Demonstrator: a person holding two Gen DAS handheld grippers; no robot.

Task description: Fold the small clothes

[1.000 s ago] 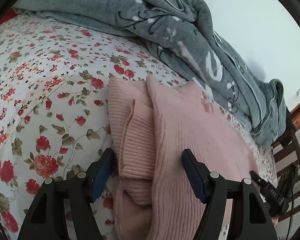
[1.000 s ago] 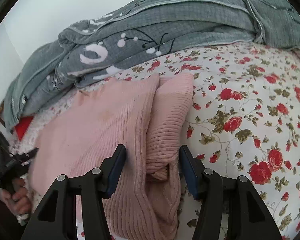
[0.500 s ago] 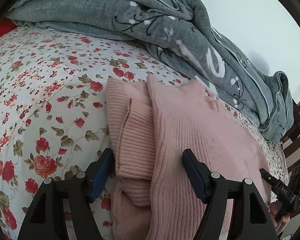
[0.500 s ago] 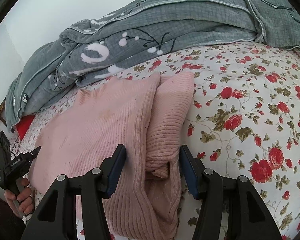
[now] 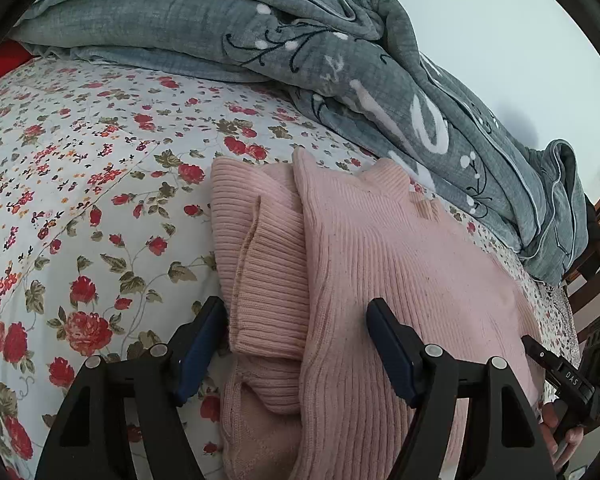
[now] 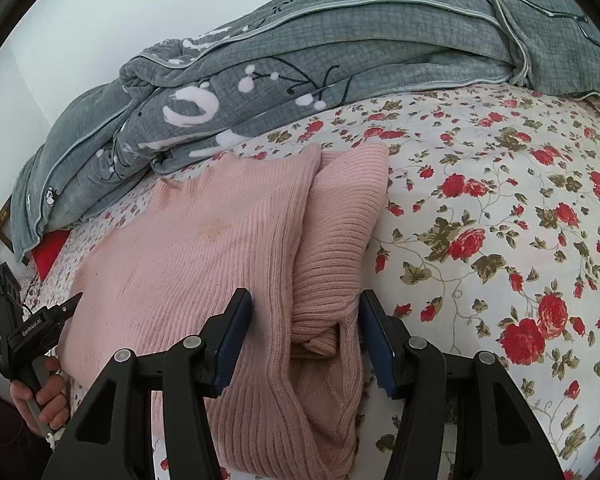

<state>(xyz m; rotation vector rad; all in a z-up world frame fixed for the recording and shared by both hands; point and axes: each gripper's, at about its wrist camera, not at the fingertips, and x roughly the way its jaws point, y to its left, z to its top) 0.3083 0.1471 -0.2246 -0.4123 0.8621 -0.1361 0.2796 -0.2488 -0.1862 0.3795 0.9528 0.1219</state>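
Note:
A pink ribbed sweater lies flat on the flowered sheet, with a sleeve tucked along each side. My left gripper stands over the sweater's left edge. One fingertip is beside the sleeve cuff and the other rests on the body. My right gripper straddles the right edge and the curled cuff in the same way. Neither pair of jaws lifts or visibly squeezes the knit. Each gripper shows in the other's view, held by a hand.
A rumpled grey quilt is piled along the far side of the bed against a pale wall. Dark wooden slats stand past the bed's end. Something red lies under the quilt's end.
The left wrist view has tilted a little, bringing more of the right gripper and its hand into view. The sweater and both sets of jaws have kept their places.

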